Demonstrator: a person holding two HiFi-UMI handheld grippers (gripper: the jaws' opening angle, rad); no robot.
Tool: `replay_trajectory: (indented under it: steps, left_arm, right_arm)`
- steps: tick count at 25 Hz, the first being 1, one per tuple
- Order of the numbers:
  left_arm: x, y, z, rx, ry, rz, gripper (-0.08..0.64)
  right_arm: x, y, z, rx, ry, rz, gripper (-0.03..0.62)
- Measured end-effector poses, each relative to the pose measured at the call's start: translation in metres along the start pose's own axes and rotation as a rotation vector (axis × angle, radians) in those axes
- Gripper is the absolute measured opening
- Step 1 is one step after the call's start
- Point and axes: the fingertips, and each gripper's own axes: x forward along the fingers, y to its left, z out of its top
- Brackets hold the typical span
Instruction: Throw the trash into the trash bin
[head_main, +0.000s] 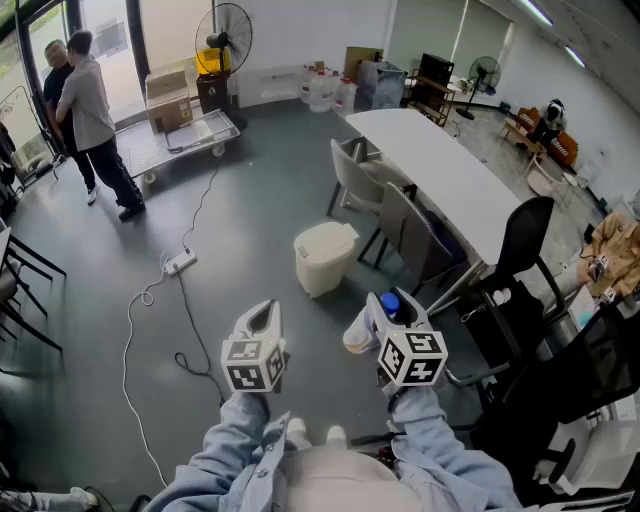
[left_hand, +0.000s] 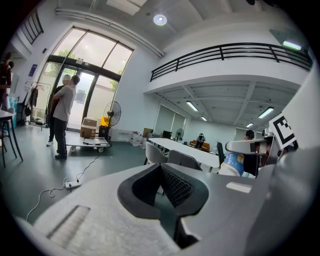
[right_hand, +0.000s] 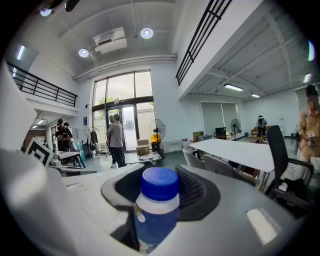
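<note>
Right gripper jaws clamped on blue-capped bottle. Left gripper jaws together, nothing in them. Trash bin sits on the floor ahead of both grippers. Grey chairs and white table just right of bin. Power strip and cable left of bin.

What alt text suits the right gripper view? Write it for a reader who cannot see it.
The right gripper is shut on a bottle with a blue cap, which fills the foreground. Behind it lies a large hall with a long white table at right and people standing near tall glass doors at left.
</note>
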Motion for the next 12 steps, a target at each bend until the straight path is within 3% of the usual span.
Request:
replay_trajectory:
  steps: [12]
  left_arm:
    - [-0.001, 0.015, 0.008, 0.013, -0.009, -0.011, 0.009]
  right_arm:
    - [0.009, 0.010, 0.003, 0.046, -0.004, 0.016, 0.193]
